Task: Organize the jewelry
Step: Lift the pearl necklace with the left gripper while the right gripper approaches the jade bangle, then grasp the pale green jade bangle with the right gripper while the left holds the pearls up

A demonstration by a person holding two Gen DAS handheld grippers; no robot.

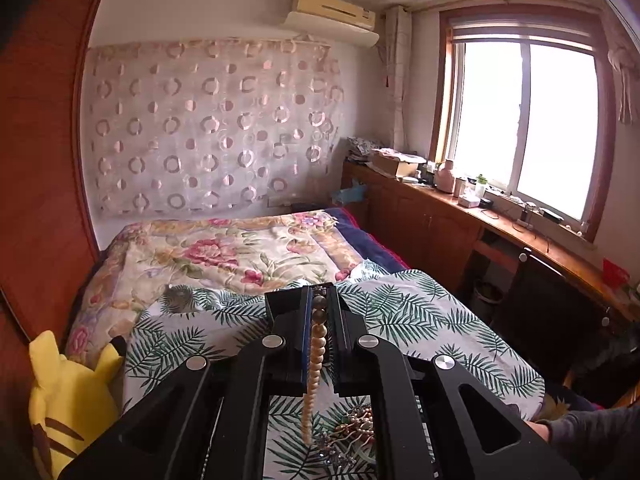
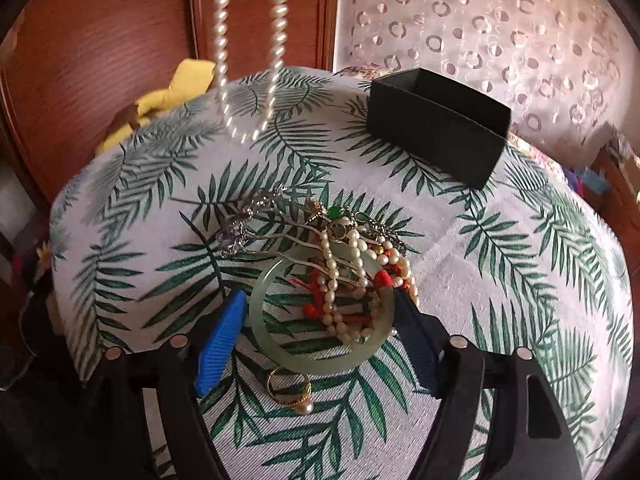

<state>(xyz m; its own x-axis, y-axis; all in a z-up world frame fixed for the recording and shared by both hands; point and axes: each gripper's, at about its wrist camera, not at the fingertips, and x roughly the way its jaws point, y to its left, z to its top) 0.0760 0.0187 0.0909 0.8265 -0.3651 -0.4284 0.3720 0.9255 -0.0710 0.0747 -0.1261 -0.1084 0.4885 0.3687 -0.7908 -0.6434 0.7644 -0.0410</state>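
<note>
My left gripper (image 1: 318, 300) is shut on a pearl necklace (image 1: 314, 360) and holds it high above the table; its loop hangs in the right wrist view (image 2: 248, 40). My right gripper (image 2: 320, 312) is open, its fingers either side of a pale green jade bangle (image 2: 320, 360) lying on the leaf-print cloth (image 2: 480, 280). A jewelry pile (image 2: 352, 248) of pearl strands, red cord, hair combs and green stones lies on the bangle's far side. A gold pearl ring (image 2: 290, 394) lies just in front of the bangle. An open black box (image 2: 438, 120) stands at the far right.
A yellow plush toy (image 1: 68, 396) sits to the left beside a wooden wardrobe (image 1: 36, 160). A bed with a floral quilt (image 1: 224, 256) lies beyond the table. A wooden counter with clutter (image 1: 460, 196) runs under the window at the right.
</note>
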